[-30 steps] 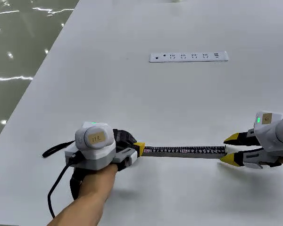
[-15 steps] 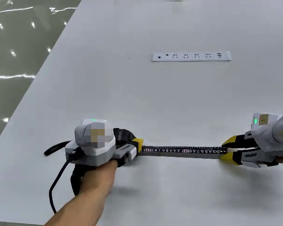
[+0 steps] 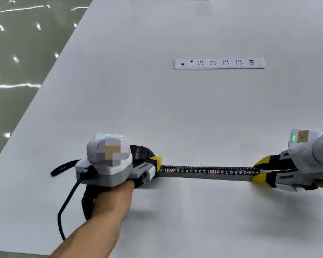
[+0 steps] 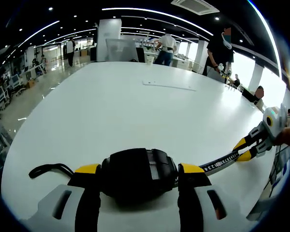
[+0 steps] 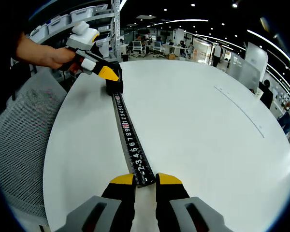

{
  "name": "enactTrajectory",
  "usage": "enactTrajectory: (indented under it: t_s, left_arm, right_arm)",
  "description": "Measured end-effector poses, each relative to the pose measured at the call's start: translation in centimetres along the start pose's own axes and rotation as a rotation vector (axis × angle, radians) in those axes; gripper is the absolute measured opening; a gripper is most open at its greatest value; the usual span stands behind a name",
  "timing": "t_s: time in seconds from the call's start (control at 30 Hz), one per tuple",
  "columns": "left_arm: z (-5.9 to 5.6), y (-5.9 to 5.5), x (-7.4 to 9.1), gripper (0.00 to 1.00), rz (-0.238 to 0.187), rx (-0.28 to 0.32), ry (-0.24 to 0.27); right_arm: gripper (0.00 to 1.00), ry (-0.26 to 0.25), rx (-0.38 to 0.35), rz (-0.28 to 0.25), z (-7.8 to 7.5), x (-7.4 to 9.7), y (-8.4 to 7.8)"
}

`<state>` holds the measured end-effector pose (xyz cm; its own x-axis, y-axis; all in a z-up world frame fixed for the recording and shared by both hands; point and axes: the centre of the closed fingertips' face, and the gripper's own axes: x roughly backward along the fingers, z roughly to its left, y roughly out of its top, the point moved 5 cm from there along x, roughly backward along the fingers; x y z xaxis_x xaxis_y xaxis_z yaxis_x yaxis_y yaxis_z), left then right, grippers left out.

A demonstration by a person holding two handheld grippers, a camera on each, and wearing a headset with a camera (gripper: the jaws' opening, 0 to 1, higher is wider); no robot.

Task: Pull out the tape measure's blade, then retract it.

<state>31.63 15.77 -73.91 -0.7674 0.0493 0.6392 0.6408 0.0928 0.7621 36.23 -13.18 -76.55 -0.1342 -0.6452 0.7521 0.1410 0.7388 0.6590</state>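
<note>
A black tape measure (image 3: 142, 156) rests on the white table (image 3: 204, 118), and my left gripper (image 3: 151, 164) is shut on its case. The same case (image 4: 137, 171) sits between the yellow-tipped jaws in the left gripper view. Its dark blade (image 3: 210, 171) lies flat on the table and runs right to my right gripper (image 3: 261, 170). In the right gripper view, the right gripper (image 5: 146, 180) is shut on the blade's (image 5: 128, 137) end, and the tape measure (image 5: 113, 83) is far up the blade.
A white power strip (image 3: 219, 63) lies flat at the back of the table. The table's left edge (image 3: 40, 102) drops to a shiny floor. A black strap (image 3: 62, 167) trails left of the left gripper. People stand beyond the table's far side in the left gripper view.
The right gripper's jaws were spread around the blade's end one second ago; they have since shut on it. The left gripper and the tape measure have stayed put.
</note>
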Motion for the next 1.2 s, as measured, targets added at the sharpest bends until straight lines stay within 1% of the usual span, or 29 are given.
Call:
enactTrajectory:
  t_s: [0.33, 0.67, 0.8, 0.9, 1.2]
  left_arm:
    - [0.07, -0.12, -0.26, 0.62, 0.009, 0.003, 0.015]
    - [-0.02, -0.25, -0.41, 0.63, 0.032, 0.006, 0.021]
    - [-0.08, -0.27, -0.43, 0.63, 0.041, -0.004, 0.023]
    - [-0.07, -0.26, -0.49, 0.62, 0.057, -0.015, 0.021]
    - [-0.13, -0.31, -0.52, 0.6, 0.06, -0.038, 0.031]
  right_arm:
    - [0.12, 0.0, 0.005, 0.007, 0.11, -0.02, 0.05]
    - [0.11, -0.006, 0.018, 0.015, 0.18, 0.04, 0.07]
    - [0.11, -0.008, 0.022, 0.018, 0.16, 0.09, 0.06]
    - [0.11, -0.008, 0.027, 0.023, 0.14, 0.13, 0.01]
    - [0.1, -0.015, 0.042, 0.031, 0.13, 0.17, -0.12]
